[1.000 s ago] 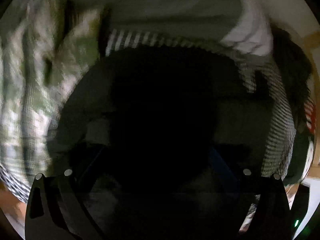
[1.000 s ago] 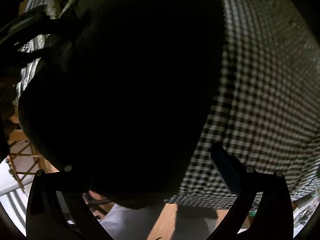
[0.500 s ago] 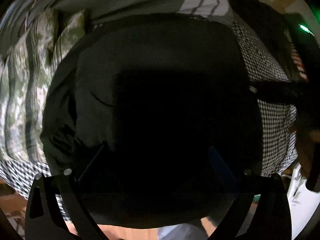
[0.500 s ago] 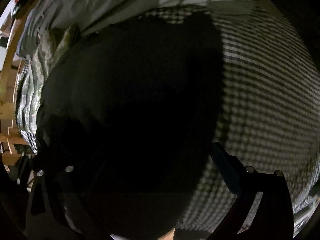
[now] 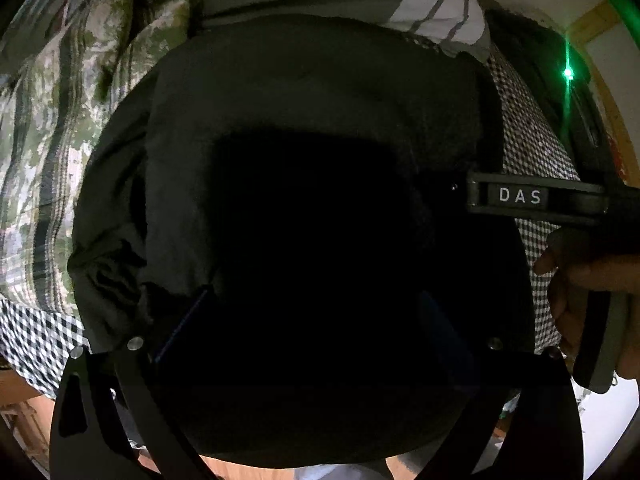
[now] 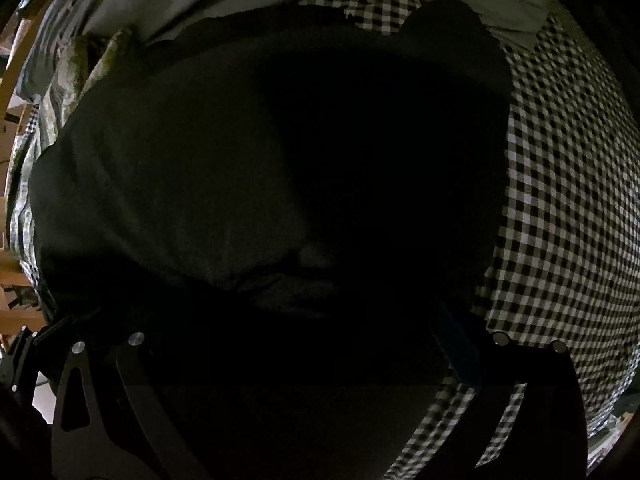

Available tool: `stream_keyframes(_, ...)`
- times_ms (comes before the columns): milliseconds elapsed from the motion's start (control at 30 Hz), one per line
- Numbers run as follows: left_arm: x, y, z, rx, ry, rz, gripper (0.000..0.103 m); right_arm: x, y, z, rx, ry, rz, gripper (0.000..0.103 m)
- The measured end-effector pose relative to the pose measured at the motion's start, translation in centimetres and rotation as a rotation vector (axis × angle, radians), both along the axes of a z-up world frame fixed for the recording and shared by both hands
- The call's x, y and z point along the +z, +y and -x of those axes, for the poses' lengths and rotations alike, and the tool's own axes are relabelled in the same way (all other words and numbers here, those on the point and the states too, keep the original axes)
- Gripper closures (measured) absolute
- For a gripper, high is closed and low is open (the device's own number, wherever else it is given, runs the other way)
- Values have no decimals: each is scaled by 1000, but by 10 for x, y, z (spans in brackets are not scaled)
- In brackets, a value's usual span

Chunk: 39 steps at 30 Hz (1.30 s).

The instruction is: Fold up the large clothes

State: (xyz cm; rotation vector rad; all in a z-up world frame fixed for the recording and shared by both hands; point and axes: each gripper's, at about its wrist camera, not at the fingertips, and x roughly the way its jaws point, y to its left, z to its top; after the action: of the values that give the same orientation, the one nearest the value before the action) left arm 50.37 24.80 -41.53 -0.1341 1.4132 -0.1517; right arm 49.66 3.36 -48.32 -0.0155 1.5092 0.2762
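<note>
A large black garment [image 5: 312,92] lies spread on a bed with a black-and-white checked sheet [image 5: 528,148]; it fills most of both views [image 6: 192,168]. My left gripper [image 5: 312,308] hovers over its near edge with fingers wide apart; the blue finger pads [image 5: 184,320] are dim against the dark cloth. My right gripper [image 6: 304,344] also hangs over the garment with its jaws spread, one blue pad [image 6: 456,344] showing at the right. The right gripper's body [image 5: 536,198], labelled DAS, reaches in from the right in the left wrist view, held by a hand [image 5: 580,280]. No cloth shows pinched.
A green patterned blanket [image 5: 52,128] lies left of the garment. A white striped pillow [image 5: 432,4] sits at the far side. The checked sheet [image 6: 568,200] stretches right. Wooden floor [image 5: 248,470] and wooden bed frame [image 6: 12,272] show at the near and left edges.
Both grippers have swung from a tilted, blurred view to face down over the garment lying flat on the bed. The right gripper has come into the left wrist view.
</note>
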Motion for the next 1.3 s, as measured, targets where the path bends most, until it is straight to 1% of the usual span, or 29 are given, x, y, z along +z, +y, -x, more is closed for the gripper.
stream_keyframes(100, 4, -3, -1, 29, -21, -15, 4, 10, -12, 4, -1, -25, -10, 2)
stream_keyframes(200, 12, -4, 1, 55, -48, -38, 4, 26, -25, 10, 0, -62, -25, 3)
stream_keyframes(333, 28, -10, 1, 76, -89, -80, 4, 65, -47, 28, 30, -145, -40, 3)
stream_keyframes(400, 40, -8, 3, 106, -109, -79, 5, 83, -55, 39, 38, -170, -49, 3)
stream_keyframes(467, 48, -6, 3, 135, -122, -72, 5, 102, -50, 61, 39, -181, -52, 3)
stream_keyframes(600, 53, -5, 4, 169, -123, -88, 4, 111, -38, 87, 21, -175, -60, 3)
stream_keyframes(700, 49, -9, 7, 138, -116, -127, 4, 105, -41, 97, 15, -155, -63, 3)
stream_keyframes(800, 35, -12, 6, 82, -103, -175, 4, 80, -35, 99, 18, -95, -68, 3)
stream_keyframes(867, 28, -11, 6, 80, -99, -174, 4, 62, -32, 100, 18, -80, -64, 3)
stream_keyframes(933, 18, -6, 2, 82, -85, -163, 4, 49, -34, 99, 0, -61, -96, 3)
stream_keyframes(1000, 9, -1, -1, 85, -74, -143, 4, 39, -39, 97, -25, -29, -140, 3)
stream_keyframes(1067, 14, 0, -1, 86, -87, -127, 4, 39, -50, 95, -60, -11, -200, 2)
stream_keyframes(1167, 37, 9, 14, 107, -155, -41, 4, 46, -79, 98, -121, -27, -282, 3)
stream_keyframes(1200, 47, 18, 24, 132, -180, -3, 4, 45, -88, 99, -142, -25, -299, 3)
stream_keyframes(1267, 60, 43, 47, 190, -211, 71, 4, 36, -113, 102, -194, 4, -352, 2)
stream_keyframes(1300, 63, 54, 55, 214, -217, 94, 4, 31, -120, 103, -205, 19, -369, 2)
